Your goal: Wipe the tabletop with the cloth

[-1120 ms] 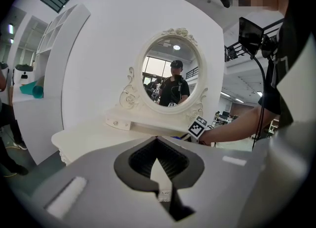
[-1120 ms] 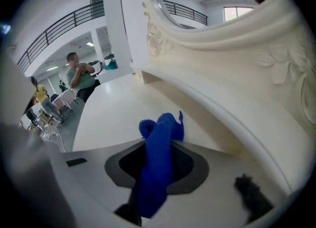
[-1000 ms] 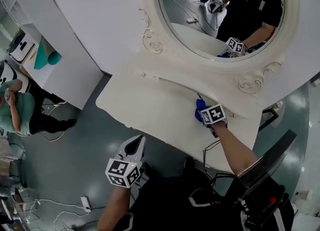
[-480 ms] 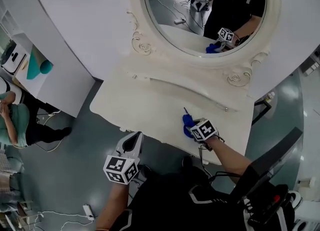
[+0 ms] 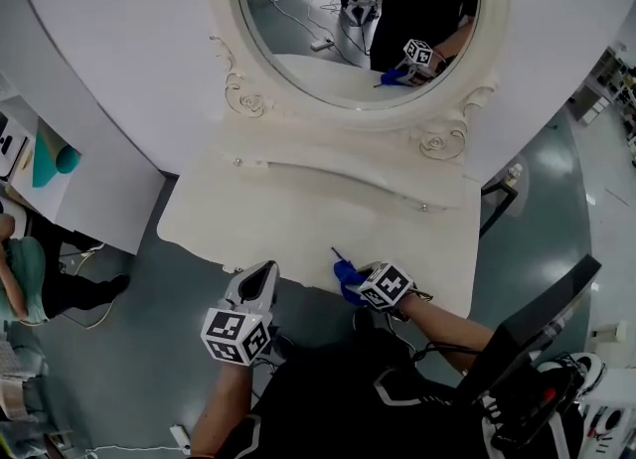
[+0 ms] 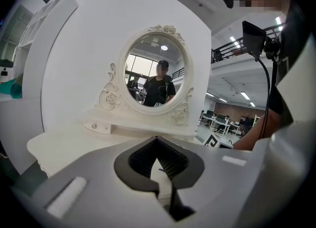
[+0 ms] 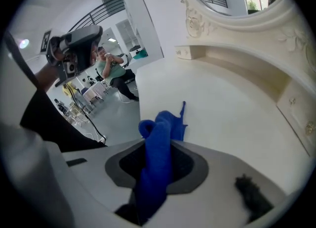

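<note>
Left claw (image 6: 157, 139) closed, right claw (image 7: 159, 145) clamped

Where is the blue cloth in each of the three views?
Head view: blue cloth low centre, at the tabletop's front edge, held by the right gripper.
Left gripper view: not clearly in it.
Right gripper view: bottom centre, clamped in that gripper.
Shared landmark: the oval mirror, visible in all three.

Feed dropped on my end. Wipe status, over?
Right gripper shut on blue cloth, cloth touching tabletop near its front edge. Left gripper shut, empty, by the front edge. Nothing seen in the wipe path.
</note>
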The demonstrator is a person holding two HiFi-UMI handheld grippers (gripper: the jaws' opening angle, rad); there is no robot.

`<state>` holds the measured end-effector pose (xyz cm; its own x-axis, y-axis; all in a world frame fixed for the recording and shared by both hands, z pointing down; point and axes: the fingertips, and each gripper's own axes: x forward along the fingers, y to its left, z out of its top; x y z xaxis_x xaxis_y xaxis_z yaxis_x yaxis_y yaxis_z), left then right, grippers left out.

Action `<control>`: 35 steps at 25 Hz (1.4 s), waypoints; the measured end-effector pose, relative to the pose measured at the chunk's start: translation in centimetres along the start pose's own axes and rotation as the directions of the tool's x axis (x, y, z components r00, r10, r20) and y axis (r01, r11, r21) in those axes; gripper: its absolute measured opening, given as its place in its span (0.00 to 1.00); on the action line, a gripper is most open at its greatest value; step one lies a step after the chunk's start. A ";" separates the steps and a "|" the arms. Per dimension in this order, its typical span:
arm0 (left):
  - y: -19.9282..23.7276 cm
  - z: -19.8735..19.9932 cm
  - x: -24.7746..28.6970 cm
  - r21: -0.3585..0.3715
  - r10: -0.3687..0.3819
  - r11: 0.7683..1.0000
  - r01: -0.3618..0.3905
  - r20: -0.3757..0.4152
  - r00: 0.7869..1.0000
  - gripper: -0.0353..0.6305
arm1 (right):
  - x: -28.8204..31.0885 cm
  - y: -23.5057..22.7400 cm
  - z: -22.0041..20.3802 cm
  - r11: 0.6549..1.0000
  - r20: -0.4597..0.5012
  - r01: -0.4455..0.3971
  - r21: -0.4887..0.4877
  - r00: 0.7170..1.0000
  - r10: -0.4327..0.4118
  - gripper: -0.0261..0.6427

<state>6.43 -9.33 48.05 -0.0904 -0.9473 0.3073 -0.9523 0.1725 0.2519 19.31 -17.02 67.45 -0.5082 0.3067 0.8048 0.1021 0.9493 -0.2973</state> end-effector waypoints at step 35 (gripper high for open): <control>-2.9 0.5 4.1 0.055 -0.141 0.988 0.144 -0.048 0.989 0.06 | -2.3 -0.4 -3.8 0.991 0.010 0.011 0.134 1.000 -0.013 0.20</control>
<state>8.73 -13.84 48.14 0.0590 -0.9482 0.3120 -0.9699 0.0195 0.2426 23.66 -17.81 67.69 -0.5176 0.2941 0.8035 -0.0187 0.9350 -0.3543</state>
